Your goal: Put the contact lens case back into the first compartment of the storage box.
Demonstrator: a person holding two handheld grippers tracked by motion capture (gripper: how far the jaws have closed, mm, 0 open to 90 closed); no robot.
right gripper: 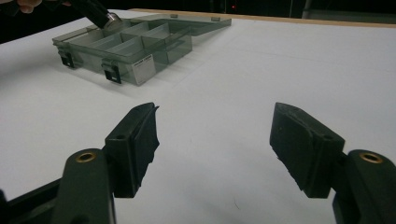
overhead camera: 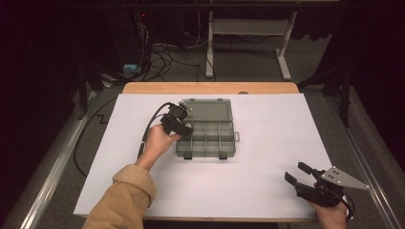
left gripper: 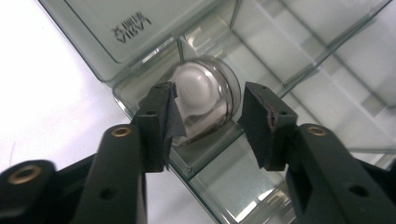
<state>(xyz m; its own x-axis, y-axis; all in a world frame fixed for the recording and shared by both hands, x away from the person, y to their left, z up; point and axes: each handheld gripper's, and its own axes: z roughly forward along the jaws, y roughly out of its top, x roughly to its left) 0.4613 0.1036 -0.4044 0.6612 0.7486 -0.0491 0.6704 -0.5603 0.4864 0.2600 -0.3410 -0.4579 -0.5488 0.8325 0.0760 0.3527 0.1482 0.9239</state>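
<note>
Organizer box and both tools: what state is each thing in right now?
Organizer box: lid open, lying back flat on the table.
Round clear container: sitting in a corner compartment of the box.
Left tool: jaws either side of the container, left pad touching it, right pad apart.
Right tool: open, holding nothing, above the white sheet.

Between my left gripper's matt black plastic jaws I see a small round jar, clear and glossy, with pale contents. It sits in an organizer box of smooth, smoky translucent plastic. Under my right gripper, the tabletop looks like matt white paper, edged in wood.
</note>
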